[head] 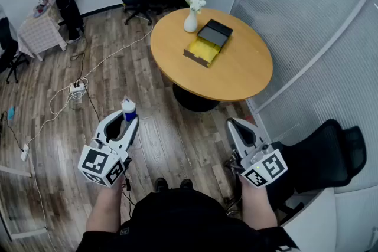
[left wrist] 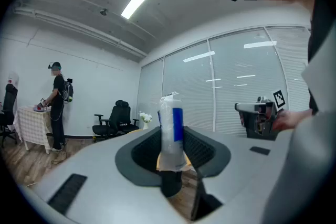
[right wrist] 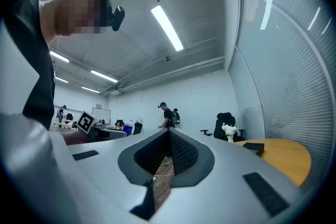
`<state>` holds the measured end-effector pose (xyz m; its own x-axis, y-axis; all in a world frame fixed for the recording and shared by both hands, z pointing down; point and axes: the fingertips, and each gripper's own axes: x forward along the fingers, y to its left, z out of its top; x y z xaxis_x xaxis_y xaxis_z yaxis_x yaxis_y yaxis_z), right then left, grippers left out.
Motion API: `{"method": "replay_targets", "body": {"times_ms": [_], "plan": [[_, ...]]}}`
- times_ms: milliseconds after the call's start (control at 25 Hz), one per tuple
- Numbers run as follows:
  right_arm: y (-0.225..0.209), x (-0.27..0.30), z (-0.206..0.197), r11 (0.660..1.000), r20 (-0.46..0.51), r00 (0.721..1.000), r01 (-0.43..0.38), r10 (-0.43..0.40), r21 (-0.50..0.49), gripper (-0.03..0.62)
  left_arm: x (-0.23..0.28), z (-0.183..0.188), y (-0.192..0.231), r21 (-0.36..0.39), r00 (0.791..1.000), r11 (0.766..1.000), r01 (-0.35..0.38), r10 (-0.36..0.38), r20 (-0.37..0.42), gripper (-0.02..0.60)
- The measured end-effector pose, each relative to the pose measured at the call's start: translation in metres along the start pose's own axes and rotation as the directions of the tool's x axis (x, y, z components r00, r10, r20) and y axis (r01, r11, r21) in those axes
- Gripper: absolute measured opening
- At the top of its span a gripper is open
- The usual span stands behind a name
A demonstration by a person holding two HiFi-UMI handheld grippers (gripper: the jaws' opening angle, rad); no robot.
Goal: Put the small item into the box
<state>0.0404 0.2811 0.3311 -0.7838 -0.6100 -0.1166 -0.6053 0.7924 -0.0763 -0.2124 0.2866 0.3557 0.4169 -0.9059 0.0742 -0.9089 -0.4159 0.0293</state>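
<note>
Our left hand-held gripper [head: 126, 120] clamps the white-and-blue packet [left wrist: 170, 131] upright, well apart from the open box [head: 202, 55] near the round surface's [head: 242, 71] far left edge. The right hand-held gripper [head: 237, 128] is closed and empty. We should keep the grip firm, lower the packet inside the box walls, then release.

1. The grey left gripper [head: 127, 121], carrying a black-and-white marker cube, is held low at the person's left, pointing forward, jaws clamped on a small white-and-blue wrapped tube [left wrist: 170, 128].
2. The grey right gripper [head: 236, 127], beside it, has its jaws pressed together.
3. The bare left forearm [head: 105, 212] and right forearm [head: 258, 209] reach forward.
</note>
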Motion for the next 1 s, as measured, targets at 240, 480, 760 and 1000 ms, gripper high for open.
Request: {"method": "replay_targets", "body": {"times_ms": [240, 480, 760, 1000], "plan": [[-0.032, 0.005, 0.015, 0.998, 0.026, 0.999, 0.021, -0.019, -0.06, 0.035, 0.033, 0.019, 0.001, 0.069, 1.0, 0.997, 0.02, -0.021, 0.011, 0.132], [-0.038, 0.003, 0.022, 0.998, 0.06, 0.997, 0.05, -0.048, -0.038, 0.035, 0.037, 0.037, 0.0, 0.045, 0.998, 0.999, -0.005, 0.002, 0.068, 0.132], [-0.031, -0.001, 0.018, 0.999, 0.042, 0.999, 0.022, -0.02, -0.031, 0.035, 0.031, 0.017, 0.002, 0.028, 1.0, 1.0, 0.004, -0.005, 0.024, 0.132], [-0.013, 0.004, -0.006, 1.0, 0.001, 1.0, 0.022, -0.022, 0.021, 0.037, 0.018, 0.009, 0.01, 0.022, 1.0, 0.999, 0.025, -0.025, 0.006, 0.132]]}}
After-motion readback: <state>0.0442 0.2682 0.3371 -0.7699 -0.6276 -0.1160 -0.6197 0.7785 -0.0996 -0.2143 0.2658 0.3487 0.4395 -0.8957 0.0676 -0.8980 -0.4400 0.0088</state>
